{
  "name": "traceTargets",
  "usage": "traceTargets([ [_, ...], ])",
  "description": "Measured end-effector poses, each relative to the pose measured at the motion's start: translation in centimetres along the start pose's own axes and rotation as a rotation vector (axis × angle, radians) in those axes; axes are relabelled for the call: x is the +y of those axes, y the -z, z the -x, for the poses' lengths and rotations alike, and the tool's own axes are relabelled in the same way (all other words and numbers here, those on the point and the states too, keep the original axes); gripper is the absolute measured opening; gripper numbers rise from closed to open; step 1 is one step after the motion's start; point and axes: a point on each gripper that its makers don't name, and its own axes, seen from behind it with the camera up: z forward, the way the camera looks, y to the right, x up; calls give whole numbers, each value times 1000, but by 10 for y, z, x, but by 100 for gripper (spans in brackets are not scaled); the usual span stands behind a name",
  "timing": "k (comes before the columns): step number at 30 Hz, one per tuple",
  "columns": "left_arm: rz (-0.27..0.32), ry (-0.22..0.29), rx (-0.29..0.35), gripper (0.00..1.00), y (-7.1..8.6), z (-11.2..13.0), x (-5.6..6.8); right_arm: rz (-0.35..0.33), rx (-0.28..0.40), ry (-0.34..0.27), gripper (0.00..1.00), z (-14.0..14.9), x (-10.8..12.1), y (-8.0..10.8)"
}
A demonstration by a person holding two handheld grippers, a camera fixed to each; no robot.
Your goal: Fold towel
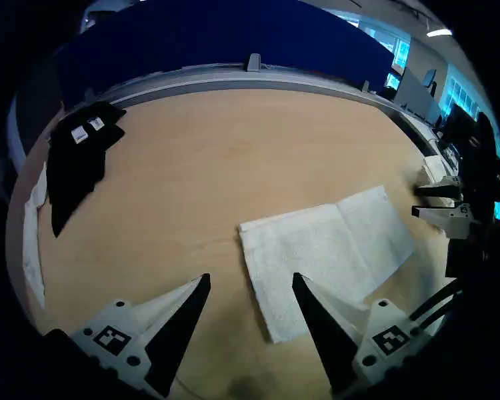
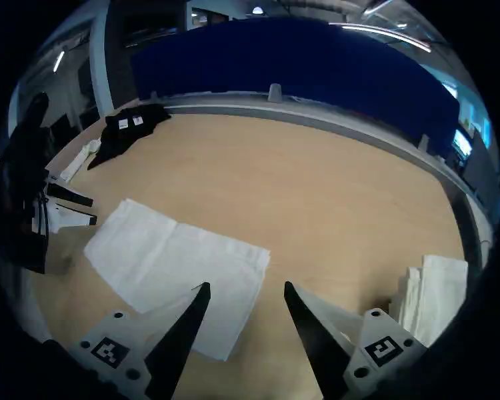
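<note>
A white towel [image 1: 330,250] lies flat on the wooden table, folded over with a crease across it. My left gripper [image 1: 250,283] hovers open above the towel's near left corner, nothing between its fingers. In the right gripper view the same towel [image 2: 177,267] spreads out left of centre. My right gripper [image 2: 245,290] is open over the towel's right edge, holding nothing. The right gripper [image 1: 437,200] also appears at the far right of the left gripper view, and the left gripper [image 2: 67,203] at the far left of the right gripper view.
A black cloth [image 1: 80,157] with white tags lies at the table's far left corner, white cloth [image 1: 31,240] beside it. Folded white towels [image 2: 433,293] are stacked at the right. A blue partition [image 2: 283,60] runs behind the table [image 1: 217,153].
</note>
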Motion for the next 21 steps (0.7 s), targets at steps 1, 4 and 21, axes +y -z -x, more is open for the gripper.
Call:
traceTargets([
  [1, -1, -2, -1, 91, 1, 1, 0, 0, 0, 0, 85, 1, -1, 1],
  [4, -5, -6, -4, 91, 5, 6, 1, -1, -4, 1, 85, 6, -3, 4],
  [21, -33, 40, -9, 91, 26, 43, -2, -8, -40, -2, 85, 39, -12, 23],
])
